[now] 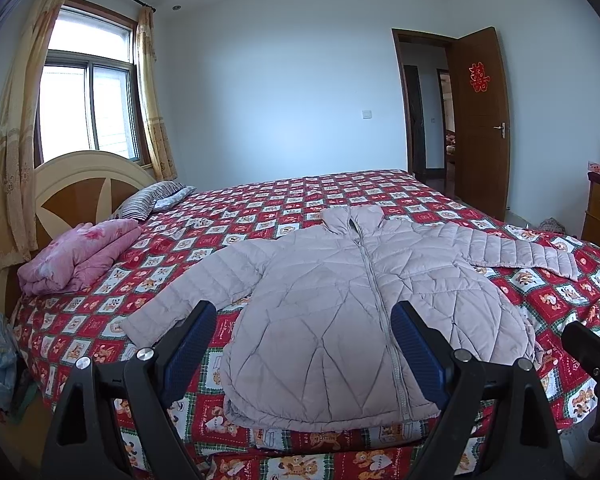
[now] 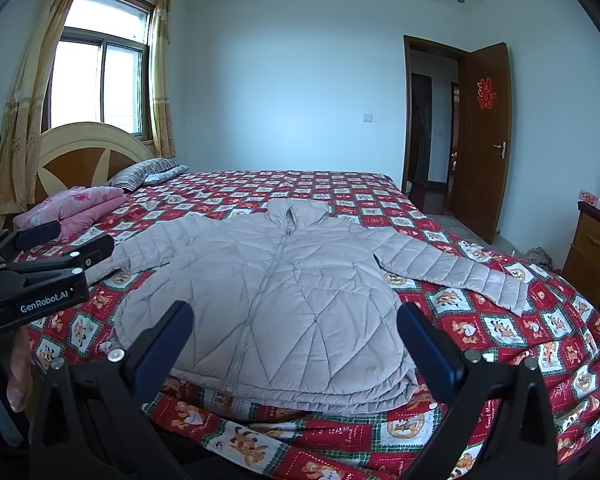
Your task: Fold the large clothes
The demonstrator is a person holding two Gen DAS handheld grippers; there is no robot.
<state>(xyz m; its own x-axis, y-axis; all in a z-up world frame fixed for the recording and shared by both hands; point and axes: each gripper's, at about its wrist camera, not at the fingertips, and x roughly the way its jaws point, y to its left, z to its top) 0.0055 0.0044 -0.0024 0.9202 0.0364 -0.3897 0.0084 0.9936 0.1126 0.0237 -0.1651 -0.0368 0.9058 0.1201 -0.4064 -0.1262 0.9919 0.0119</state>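
Both claws, left claw and right claw, gape wide, empty, above the jacket.

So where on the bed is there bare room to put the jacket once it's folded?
Widest free stretch: bedspread between the jacket collar and the far edge. Narrower strip past its right sleeve. Crowded at the headboard side: pink quilt and striped pillow.

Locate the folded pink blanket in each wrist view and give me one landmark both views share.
Left wrist view: the pink blanket lies at the left edge of the bed, by the headboard, left of the jacket.
Right wrist view: the pink blanket sits at mid-left, just behind the left gripper.
Shared landmark: the striped pillow just beyond it.
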